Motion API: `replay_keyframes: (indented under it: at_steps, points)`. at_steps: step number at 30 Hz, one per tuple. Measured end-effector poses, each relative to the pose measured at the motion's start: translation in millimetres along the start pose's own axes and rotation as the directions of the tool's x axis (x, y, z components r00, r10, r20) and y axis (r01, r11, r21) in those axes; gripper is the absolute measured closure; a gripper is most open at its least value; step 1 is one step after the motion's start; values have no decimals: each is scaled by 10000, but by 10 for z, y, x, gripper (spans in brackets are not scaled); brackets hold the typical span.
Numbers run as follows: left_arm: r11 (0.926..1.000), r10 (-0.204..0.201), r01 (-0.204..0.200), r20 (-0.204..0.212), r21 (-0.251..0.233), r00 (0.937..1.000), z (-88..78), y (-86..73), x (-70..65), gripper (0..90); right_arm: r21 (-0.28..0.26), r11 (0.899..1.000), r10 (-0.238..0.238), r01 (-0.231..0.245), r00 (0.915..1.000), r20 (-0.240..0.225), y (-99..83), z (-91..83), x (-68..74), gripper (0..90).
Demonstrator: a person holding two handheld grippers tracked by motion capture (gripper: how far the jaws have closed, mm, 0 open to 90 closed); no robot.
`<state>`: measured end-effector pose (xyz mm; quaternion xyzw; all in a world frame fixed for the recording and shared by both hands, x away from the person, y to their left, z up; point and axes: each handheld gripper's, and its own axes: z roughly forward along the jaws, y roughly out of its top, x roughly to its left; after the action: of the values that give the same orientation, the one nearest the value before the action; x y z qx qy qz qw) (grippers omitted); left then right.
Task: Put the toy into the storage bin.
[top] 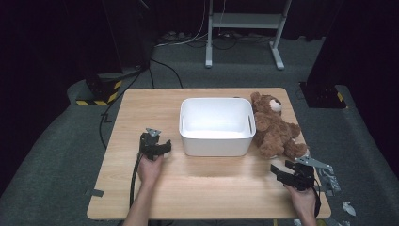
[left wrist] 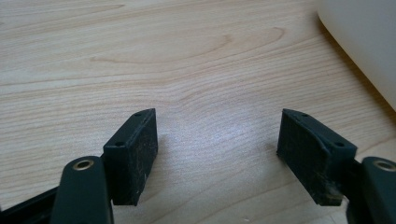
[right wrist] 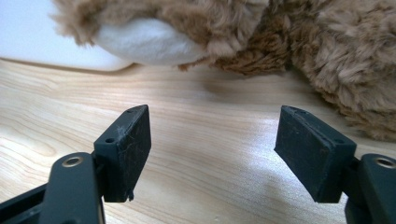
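A brown teddy bear (top: 274, 126) lies on the wooden table (top: 141, 106), leaning against the right side of a white bin (top: 216, 126). My right gripper (top: 277, 172) rests low on the table just in front of the bear's feet, open, with bare wood between its pads (right wrist: 128, 140). In the right gripper view the bear's fur (right wrist: 336, 51) and a pale foot sole (right wrist: 144, 44) lie just ahead. My left gripper (top: 165, 147) sits left of the bin, open and empty, its pads (left wrist: 135, 149) over bare wood, with the bin's wall (left wrist: 364, 42) off to its right.
The bin stands at the table's middle and looks empty. Beyond the table's far edge are a metal stand's legs (top: 244, 35) and cables on grey carpet. Bits of tape and paper (top: 349, 208) lie on the floor by the near right corner.
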<state>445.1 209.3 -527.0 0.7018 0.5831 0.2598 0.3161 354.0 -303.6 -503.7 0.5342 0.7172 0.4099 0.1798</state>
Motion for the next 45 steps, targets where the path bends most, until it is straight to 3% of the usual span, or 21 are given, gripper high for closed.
replay_keyframes:
  at_steps: [8,21,27,32,45]
  points:
    - [10000,8,-8,16,1,10000,0,0,1,287,5,9999,-144,144,9999,20,57,-64,-11,239]
    - [10000,1,-1,30,-3,10000,0,0,2,286,-510,9987,-76,94,9993,360,172,-218,-50,222]
    - [10000,-92,92,57,-30,9999,1,-1,0,285,-816,9966,-39,60,9997,259,231,-268,-55,234]
    - [10000,-87,87,47,-13,10000,2,0,-1,286,-886,9960,120,-104,9998,169,300,-289,-70,250]
    - [10000,-60,60,20,-4,10000,3,1,-6,287,-1027,9947,-18,40,9998,215,523,-261,-115,255]
